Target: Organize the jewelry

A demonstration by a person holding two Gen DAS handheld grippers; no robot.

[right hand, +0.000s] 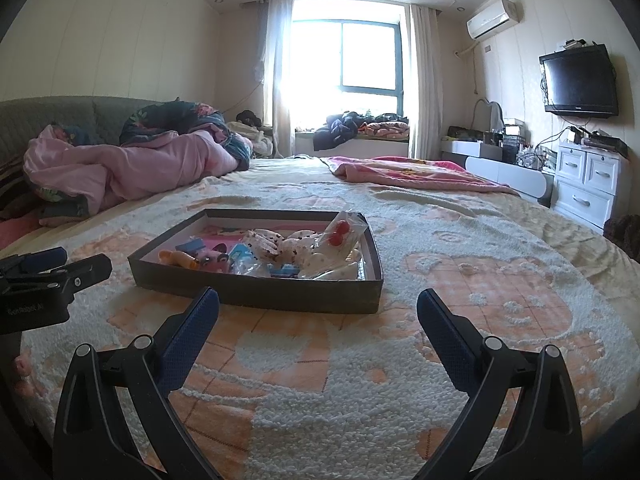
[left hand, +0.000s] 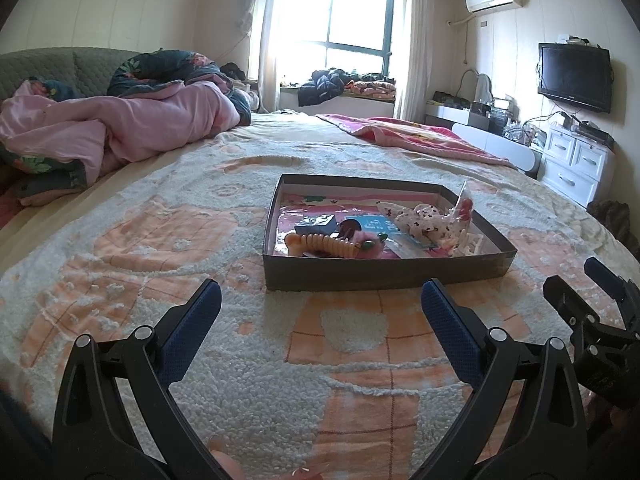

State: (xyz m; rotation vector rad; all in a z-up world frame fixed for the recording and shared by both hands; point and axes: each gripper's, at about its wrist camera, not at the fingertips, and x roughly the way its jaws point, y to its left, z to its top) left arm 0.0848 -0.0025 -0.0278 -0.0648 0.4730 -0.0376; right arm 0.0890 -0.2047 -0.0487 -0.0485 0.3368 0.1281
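Note:
A shallow dark cardboard box (left hand: 384, 270) (right hand: 256, 294) rests on the bed ahead of both grippers. Inside it lie an orange ribbed hair clip (left hand: 324, 245) (right hand: 178, 258), a pink fluffy clip (left hand: 366, 240) (right hand: 214, 258), a small blue box (left hand: 316, 224), a white spotted bow (left hand: 424, 218) (right hand: 280, 246) and a clear bag with red beads (left hand: 464, 204) (right hand: 340, 236). My left gripper (left hand: 320, 300) is open and holds nothing, a short way before the box. My right gripper (right hand: 318, 306) is open and holds nothing too, just short of the box's near wall.
The bed carries a cream and orange textured blanket (left hand: 240, 320) (right hand: 460, 300). Pink bedding (left hand: 112, 120) is heaped at the far left, a pink blanket (right hand: 412, 172) at the far right. White drawers (right hand: 588, 184) and a TV (right hand: 580, 80) stand on the right.

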